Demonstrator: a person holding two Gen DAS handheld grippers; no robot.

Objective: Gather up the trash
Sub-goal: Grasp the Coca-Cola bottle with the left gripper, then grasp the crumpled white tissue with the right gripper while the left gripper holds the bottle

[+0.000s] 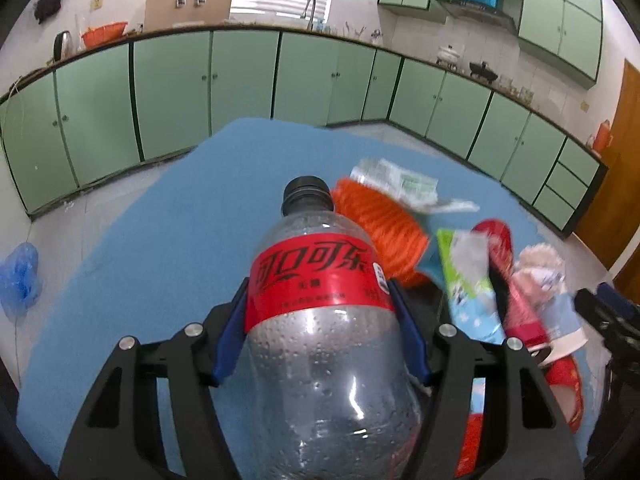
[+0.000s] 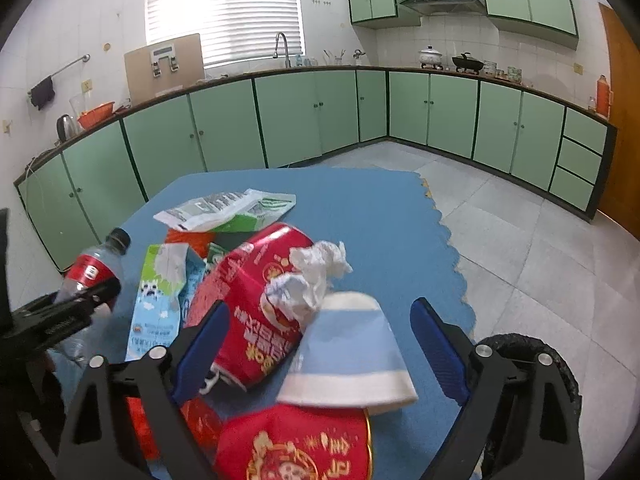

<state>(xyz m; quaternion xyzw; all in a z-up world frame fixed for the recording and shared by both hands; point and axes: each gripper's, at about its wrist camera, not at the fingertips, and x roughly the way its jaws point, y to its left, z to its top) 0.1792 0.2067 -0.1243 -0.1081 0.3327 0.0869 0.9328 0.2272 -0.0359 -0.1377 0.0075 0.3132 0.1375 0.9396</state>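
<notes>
We see open blue bench (image 1: pixel 160 248) ahead and to the left of the left tool (image 1: pixel 318 312), whose own span is filled by the cola bottle (image 1: pixel 320 320). To its right the way is crowded: an orange ribbed piece (image 1: pixel 380 224), a green-and-white wrapper (image 1: pixel 468 280) and a red carton (image 2: pixel 248 304) lie close together. Between the right tool's (image 2: pixel 320 348) spread fingers sit a paper cup (image 2: pixel 348 352) and crumpled tissue (image 2: pixel 312 276); beyond them the bench is bare.
</notes>
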